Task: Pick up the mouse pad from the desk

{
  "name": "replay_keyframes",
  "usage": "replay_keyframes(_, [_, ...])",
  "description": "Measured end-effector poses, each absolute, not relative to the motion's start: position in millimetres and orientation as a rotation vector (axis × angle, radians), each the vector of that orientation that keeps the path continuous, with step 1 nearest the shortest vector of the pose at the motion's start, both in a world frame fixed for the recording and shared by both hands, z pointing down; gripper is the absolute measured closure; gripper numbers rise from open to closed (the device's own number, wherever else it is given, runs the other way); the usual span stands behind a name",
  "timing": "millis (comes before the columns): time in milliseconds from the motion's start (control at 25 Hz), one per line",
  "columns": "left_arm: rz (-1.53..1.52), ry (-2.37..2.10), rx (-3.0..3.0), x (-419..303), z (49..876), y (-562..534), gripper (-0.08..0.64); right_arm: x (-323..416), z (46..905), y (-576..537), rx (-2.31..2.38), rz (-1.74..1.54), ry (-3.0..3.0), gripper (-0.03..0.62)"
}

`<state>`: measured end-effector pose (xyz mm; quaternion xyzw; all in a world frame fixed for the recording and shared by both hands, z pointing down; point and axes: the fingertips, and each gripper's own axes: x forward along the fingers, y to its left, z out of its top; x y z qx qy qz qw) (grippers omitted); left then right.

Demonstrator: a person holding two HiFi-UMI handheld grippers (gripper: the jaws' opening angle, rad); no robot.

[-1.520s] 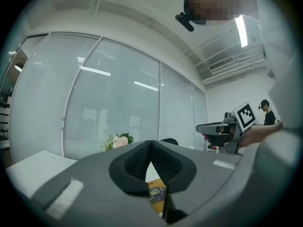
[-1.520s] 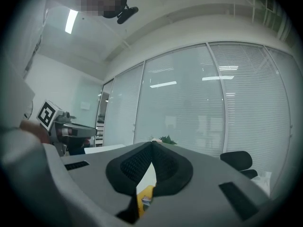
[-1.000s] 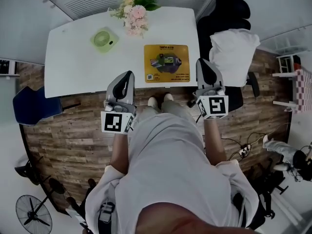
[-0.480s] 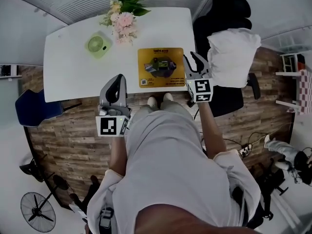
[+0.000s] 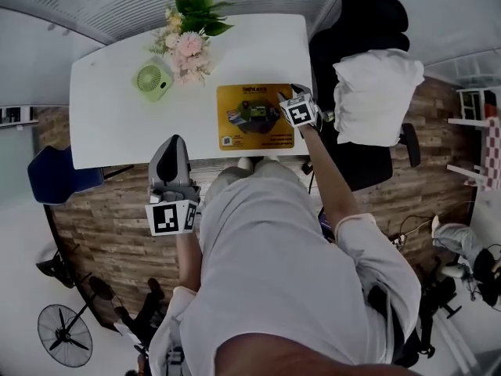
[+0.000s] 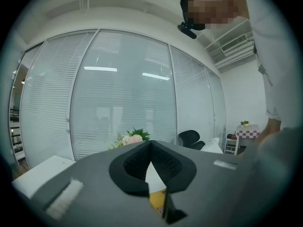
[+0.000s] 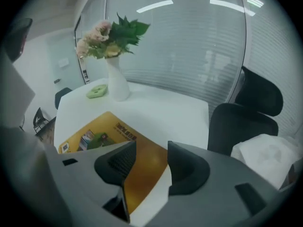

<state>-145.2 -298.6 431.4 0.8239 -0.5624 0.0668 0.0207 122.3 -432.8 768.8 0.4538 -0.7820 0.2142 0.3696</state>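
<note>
- Yellow and printed, the mouse pad (image 5: 254, 117) lies flat on the white desk (image 5: 117, 124) in the head view, close to the desk's near edge; we place everything else by it.
- In that same view the right gripper (image 5: 291, 92) is over the pad's far right corner, with its marker cube (image 5: 299, 113) above the pad's right edge. We cannot tell from here whether it touches.
- The left gripper (image 5: 170, 149) is held off the desk, nearer the person than the pad and to its left, over the wooden floor (image 5: 102, 225).
- Left of the pad and farther back we see a green fan (image 5: 152, 79) and a bunch of flowers (image 5: 186, 41). Right of the pad is a black chair (image 5: 356, 30) with a white cloth (image 5: 376, 92) on it.
- In the left gripper view we see the left gripper's (image 6: 150, 144) jaws meeting at their tips, with nothing held. A sliver of the pad (image 6: 156, 198) shows through the slit below them, and the flowers (image 6: 131, 138) are beyond.
- In the right gripper view the right gripper's (image 7: 151, 145) jaws stand apart and grip nothing. A corner of the pad (image 7: 109, 134) shows in the gap between them, lower than the jaws.
- Beyond the pad in this view we see the flowers (image 7: 111, 34) in a white vase (image 7: 116, 84), with the fan (image 7: 97, 92) beside it. To the pad's right are the chair (image 7: 251, 105) and the cloth (image 7: 267, 155).
</note>
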Motion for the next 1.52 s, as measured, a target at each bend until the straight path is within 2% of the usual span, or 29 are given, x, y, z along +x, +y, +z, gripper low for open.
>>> replay_keyframes(200, [0.224, -1.807, 2.489, -159, 436, -305, 0.563, 130, 819, -442, 1.069, 0.685, -1.909, 0.358])
replay_keyframes(400, [0.225, -1.831, 2.452, -168, 441, -311, 0.563, 123, 838, -443, 0.943, 0.732, -1.916, 0.291])
replay_keyframes(600, [0.217, -1.846, 2.438, -175, 443, -318, 0.563, 125, 831, -449, 0.975, 0.673, -1.951, 0.308])
replay_keyframes(680, [0.215, -1.838, 2.438, -175, 444, -320, 0.563, 122, 831, -448, 0.976, 0.658, -1.956, 0.331])
replay_keyframes(800, [0.206, -1.817, 2.452, -173, 445, -321, 0.563, 111, 833, -441, 0.911, 0.638, -1.975, 0.413])
replay_keyframes(840, [0.201, -1.815, 2.454, -173, 443, -321, 0.563, 106, 832, -437, 0.871, 0.630, -1.979, 0.449])
replay_keyframes(880, [0.196, -1.815, 2.456, -174, 442, -321, 0.563, 101, 832, -432, 0.832, 0.615, -1.977, 0.532])
replay_keyframes(920, [0.193, -1.817, 2.457, -174, 440, -321, 0.563, 98, 833, -427, 0.807, 0.590, -1.968, 0.561])
replay_keyframes(1520, [0.144, -1.832, 2.477, -179, 431, -295, 0.563, 87, 773, -409, 0.956, 0.704, -2.230, 0.567])
